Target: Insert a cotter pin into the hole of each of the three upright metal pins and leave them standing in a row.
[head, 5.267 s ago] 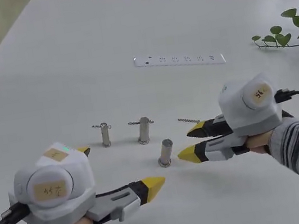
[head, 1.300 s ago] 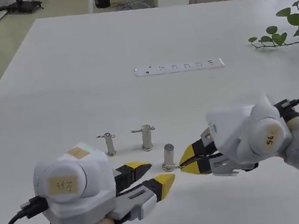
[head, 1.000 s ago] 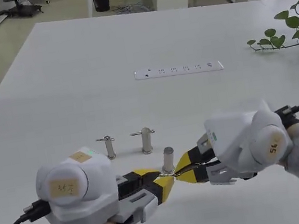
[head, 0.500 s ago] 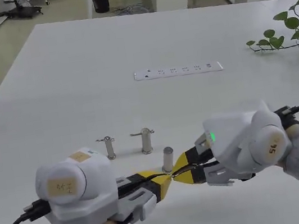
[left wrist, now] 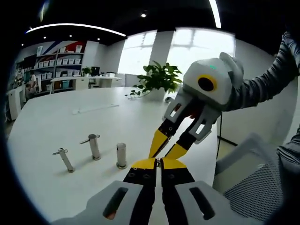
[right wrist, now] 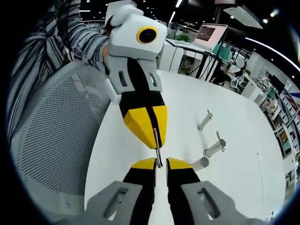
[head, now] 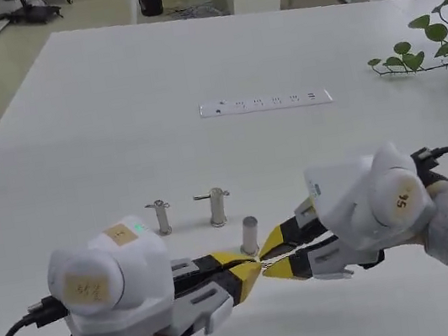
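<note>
Item: thin steel cotter pin (right wrist: 157, 147), held mid-air above the near table edge. Left gripper (left wrist: 158, 162) has just closed on it. Right gripper (right wrist: 161, 162) jaws now stand slightly apart. Short bare metal post (head: 250, 234) stands just beyond, unpinned. Handover likely, insertion pending.

The right tongs (right wrist: 161, 164) rise from the bottom, their yellow tips narrowly parted. The left tongs (right wrist: 153, 139) reach down from above, pressed together on a thin cotter pin (right wrist: 158, 154) whose free end sits in the gap between the right tips. To the right, three metal pins stand on the white desk (right wrist: 187, 98): the plain pin (right wrist: 200, 164) nearest, then the middle pin (right wrist: 214, 148) and the far pin (right wrist: 205, 121), each with a crosswise piece. A mesh chair (right wrist: 51, 140) and a striped sleeve (right wrist: 70, 37) show at left.
</note>
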Motion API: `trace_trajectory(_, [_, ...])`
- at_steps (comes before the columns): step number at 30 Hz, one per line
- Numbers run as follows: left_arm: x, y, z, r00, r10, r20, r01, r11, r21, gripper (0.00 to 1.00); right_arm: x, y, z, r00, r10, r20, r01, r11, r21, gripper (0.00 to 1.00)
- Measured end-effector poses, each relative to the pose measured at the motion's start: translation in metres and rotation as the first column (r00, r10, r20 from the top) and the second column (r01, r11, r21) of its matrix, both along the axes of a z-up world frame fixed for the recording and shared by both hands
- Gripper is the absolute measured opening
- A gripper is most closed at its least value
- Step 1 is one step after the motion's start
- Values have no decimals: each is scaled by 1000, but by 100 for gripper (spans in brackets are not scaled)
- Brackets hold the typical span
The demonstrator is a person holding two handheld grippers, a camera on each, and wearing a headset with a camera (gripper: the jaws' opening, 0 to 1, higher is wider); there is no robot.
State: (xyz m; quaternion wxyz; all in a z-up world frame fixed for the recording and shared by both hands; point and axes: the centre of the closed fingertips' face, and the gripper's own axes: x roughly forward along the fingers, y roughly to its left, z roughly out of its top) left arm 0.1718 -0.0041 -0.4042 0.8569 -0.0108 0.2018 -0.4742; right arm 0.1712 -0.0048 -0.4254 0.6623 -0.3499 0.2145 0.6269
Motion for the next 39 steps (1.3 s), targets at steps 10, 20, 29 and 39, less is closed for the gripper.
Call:
trace_trajectory(10, [-8, 4, -5, 998, -59, 11, 58, 998, 36, 0, -8, 0, -1, 999, 16, -39, -16, 1000, 2, 0])
trace_trajectory(20, [-5, 6, -12, 998, -51, 26, 49, 996, 74, 0, -9, -1, -2, 998, 61, 27, -59, 997, -51, 0])
trace_trajectory(29, [7, 7, -17, 999, -8, 43, 4, 995, 97, 10, 0, -8, -3, 995, 69, 75, -62, 994, -86, 0])
trace_trajectory(39, [35, 11, -23, 990, 102, 101, -115, 985, 132, 26, 27, -29, -13, 994, -3, 111, 20, 988, -153, 0])
